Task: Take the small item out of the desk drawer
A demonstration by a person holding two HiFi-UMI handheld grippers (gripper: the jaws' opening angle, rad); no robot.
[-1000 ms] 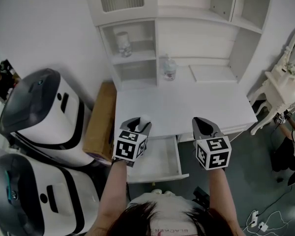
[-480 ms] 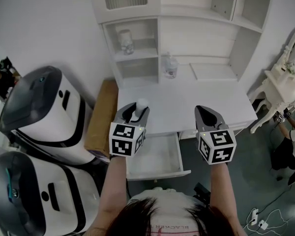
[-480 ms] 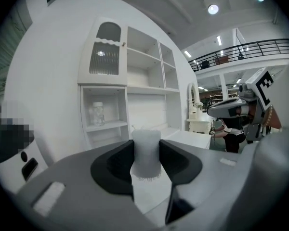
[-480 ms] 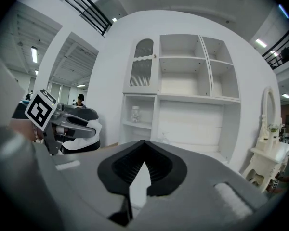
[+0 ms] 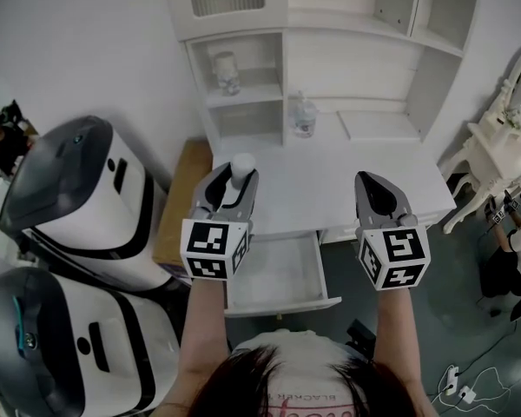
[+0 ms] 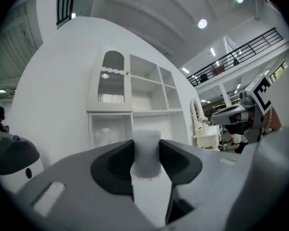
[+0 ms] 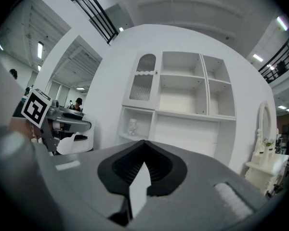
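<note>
The small item [image 5: 241, 168] is a short white cylinder. My left gripper [image 5: 234, 179] is shut on it and holds it in the air over the front left part of the white desk [image 5: 330, 189]. In the left gripper view the small item [image 6: 147, 153] stands upright between both dark pads [image 6: 116, 163], in front of the shelves. The desk drawer [image 5: 286, 304] stands pulled out below, between my arms. My right gripper [image 5: 375, 188] hovers over the desk's front right; its tips [image 7: 143, 147] meet with nothing between them.
A white hutch with open shelves [image 5: 243, 94] sits at the back of the desk, with a jar [image 5: 227, 72] in it and a bottle [image 5: 303, 115] beside it. Two large white machines [image 5: 69, 189] and a cardboard box [image 5: 181, 202] stand left. A white vanity [image 5: 504, 146] stands right.
Both grippers have risen. The left one has carried the white item up from the drawer's level to above the desk's front edge.
</note>
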